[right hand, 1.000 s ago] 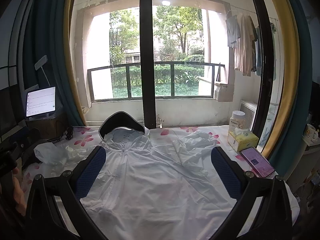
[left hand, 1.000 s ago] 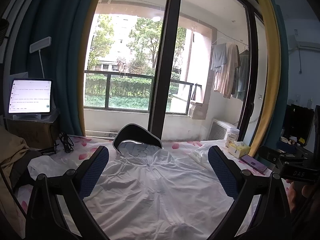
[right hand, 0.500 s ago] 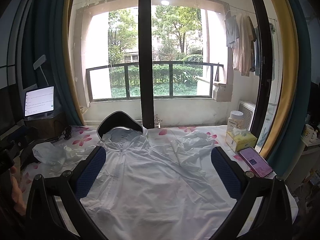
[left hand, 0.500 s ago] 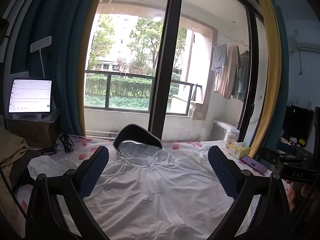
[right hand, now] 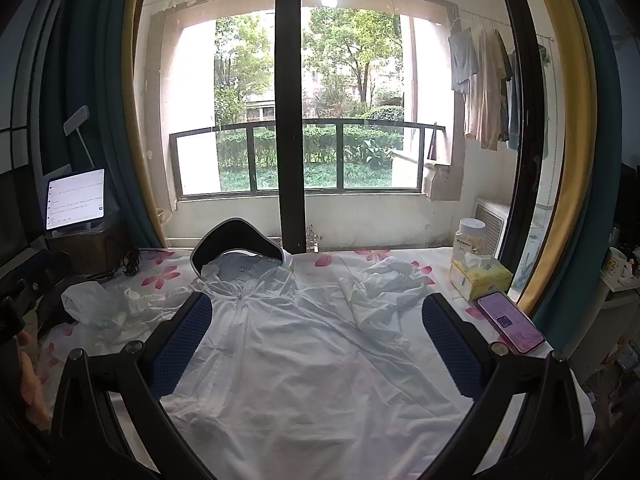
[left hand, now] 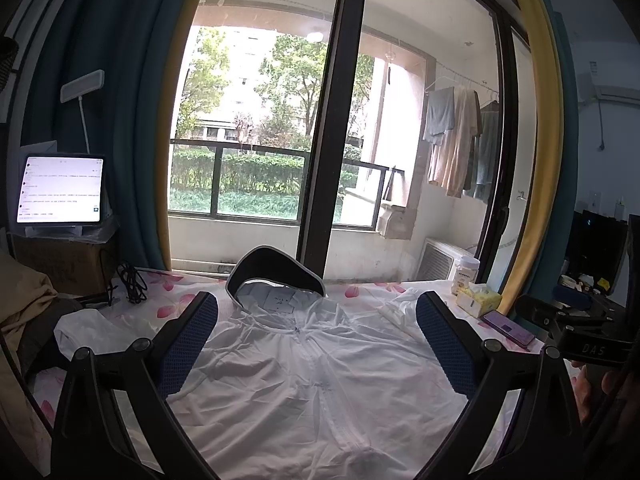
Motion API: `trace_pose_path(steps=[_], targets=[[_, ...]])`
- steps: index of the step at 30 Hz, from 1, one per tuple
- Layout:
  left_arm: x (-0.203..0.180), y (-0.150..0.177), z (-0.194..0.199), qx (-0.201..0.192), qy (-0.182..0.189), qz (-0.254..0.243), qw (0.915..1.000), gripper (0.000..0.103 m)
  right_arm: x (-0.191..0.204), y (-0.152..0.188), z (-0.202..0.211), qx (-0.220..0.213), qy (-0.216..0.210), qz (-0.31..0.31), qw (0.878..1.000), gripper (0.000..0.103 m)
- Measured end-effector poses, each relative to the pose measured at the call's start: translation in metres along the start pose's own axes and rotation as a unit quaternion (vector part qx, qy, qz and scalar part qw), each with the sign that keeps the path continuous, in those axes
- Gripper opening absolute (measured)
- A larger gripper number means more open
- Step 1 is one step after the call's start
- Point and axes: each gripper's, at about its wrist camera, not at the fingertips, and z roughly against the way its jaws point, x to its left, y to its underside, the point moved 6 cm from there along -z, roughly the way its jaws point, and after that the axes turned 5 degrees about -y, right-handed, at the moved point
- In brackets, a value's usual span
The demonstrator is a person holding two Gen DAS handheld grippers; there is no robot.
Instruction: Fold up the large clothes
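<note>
Left wrist view: the left gripper hovers with its blue-padded fingers spread wide, holding nothing. Below lies a white hooded jacket, front up, zipped, on a flowered bedsheet. A lit tablet stands far left.

Right wrist view: the right gripper is also spread wide and empty above the jacket. One sleeve lies bunched near a tissue box and a phone.

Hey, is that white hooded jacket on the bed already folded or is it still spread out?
Spread out. The white hooded jacket lies front up, zipper closed, hood at the far end, no fold visible; both grippers are open above it.
</note>
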Motion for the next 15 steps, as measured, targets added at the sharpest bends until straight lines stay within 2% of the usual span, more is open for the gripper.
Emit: trace_pose_path(steps=[15], targets=[[-0.001, 0.001, -0.021, 0.023, -0.009, -0.009, 0.9997, 0.101, -0.009, 0.003, -0.013, 0.014, 0.01, -0.003, 1.0, 0.103]])
